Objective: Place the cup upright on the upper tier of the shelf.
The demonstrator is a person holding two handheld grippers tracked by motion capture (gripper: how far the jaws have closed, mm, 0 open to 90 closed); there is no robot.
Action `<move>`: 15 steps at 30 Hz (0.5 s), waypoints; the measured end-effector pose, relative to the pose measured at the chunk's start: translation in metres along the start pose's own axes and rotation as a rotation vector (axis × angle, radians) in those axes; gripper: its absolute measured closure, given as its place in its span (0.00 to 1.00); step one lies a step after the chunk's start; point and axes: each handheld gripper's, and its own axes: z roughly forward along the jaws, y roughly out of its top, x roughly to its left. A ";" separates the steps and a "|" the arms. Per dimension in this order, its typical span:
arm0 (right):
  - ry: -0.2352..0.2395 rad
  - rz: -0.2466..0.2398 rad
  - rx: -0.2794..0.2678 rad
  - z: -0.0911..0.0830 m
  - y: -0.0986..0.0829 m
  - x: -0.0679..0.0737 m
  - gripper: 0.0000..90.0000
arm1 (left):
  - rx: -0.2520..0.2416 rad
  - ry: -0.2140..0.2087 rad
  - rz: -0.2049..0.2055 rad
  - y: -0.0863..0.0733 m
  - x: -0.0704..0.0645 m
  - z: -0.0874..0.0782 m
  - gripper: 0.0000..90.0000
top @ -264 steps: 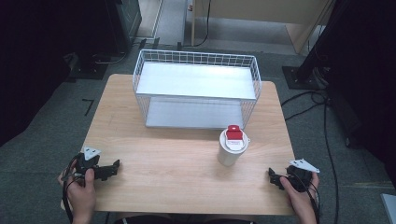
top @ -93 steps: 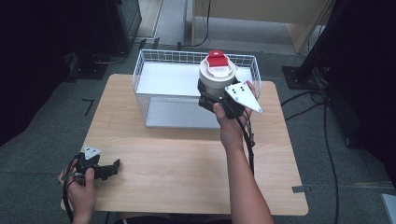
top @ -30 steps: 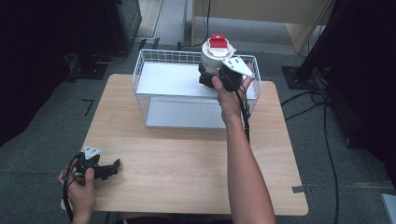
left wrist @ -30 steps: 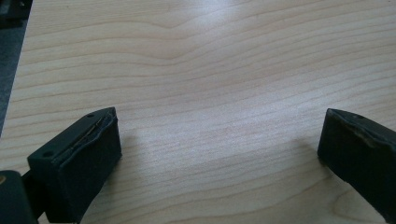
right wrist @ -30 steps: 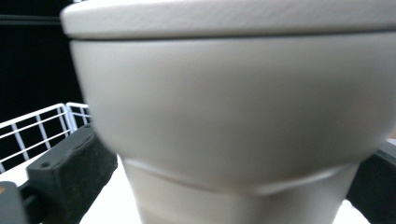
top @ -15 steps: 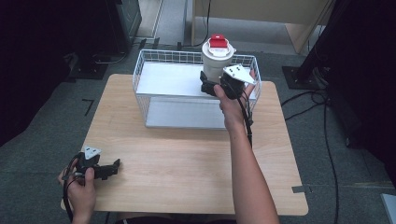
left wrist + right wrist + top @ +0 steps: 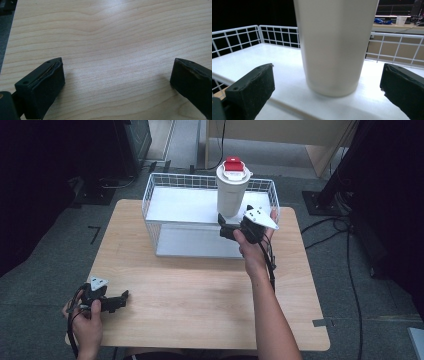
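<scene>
A white cup (image 7: 232, 190) with a red lid stands upright on the top shelf of the white wire rack (image 7: 165, 202), toward its right side. My right gripper (image 7: 226, 230) is open just in front of the cup, at the shelf's front edge. In the right gripper view the cup (image 7: 335, 45) rises between the spread jaws, which do not touch it, and rests on the shelf (image 7: 257, 62). My left gripper (image 7: 120, 300) is open low over the wooden table (image 7: 200, 295) near its front left corner. The left gripper view has bare table wood (image 7: 112, 50) between the jaws.
The rack has a lower shelf (image 7: 195, 242) under the top one and wire rails (image 7: 277, 35) around it. Dark stands and cables lie on the grey floor (image 7: 350, 285) around the table. A wooden cabinet (image 7: 300, 135) stands behind.
The right gripper has set the cup down on the rack's top shelf, opened, and drawn back a little toward the front edge. The left gripper has stayed where it was.
</scene>
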 end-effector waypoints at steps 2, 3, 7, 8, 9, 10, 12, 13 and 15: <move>0.001 -0.006 -0.004 -0.006 -0.004 0.000 0.00 | 0.001 0.000 0.001 0.000 0.000 0.000 0.00; 0.001 -0.006 -0.004 -0.006 -0.004 0.000 0.00 | 0.001 0.000 0.001 0.000 0.000 0.000 0.00; 0.006 -0.001 -0.004 -0.019 -0.013 -0.001 0.00 | 0.000 0.001 0.000 0.000 0.000 0.000 0.00; 0.004 0.000 -0.005 -0.022 -0.015 -0.002 0.00 | 0.000 0.001 0.000 0.000 0.000 0.000 0.00; 0.002 0.000 -0.005 -0.024 -0.016 -0.002 0.00 | 0.000 0.001 0.000 0.000 0.000 0.000 0.00; 0.001 0.001 -0.004 -0.027 -0.018 -0.002 0.00 | 0.000 0.000 0.000 0.000 0.000 0.000 0.00; 0.001 -0.002 -0.004 -0.029 -0.020 -0.003 0.00 | 0.000 0.000 0.000 0.000 0.000 0.000 0.00; 0.004 0.012 -0.008 -0.034 -0.024 -0.004 0.00 | 0.001 0.000 0.001 0.000 0.000 0.000 0.00; 0.000 0.019 -0.011 -0.038 -0.026 -0.005 0.00 | 0.000 0.000 0.000 0.000 0.000 0.000 0.00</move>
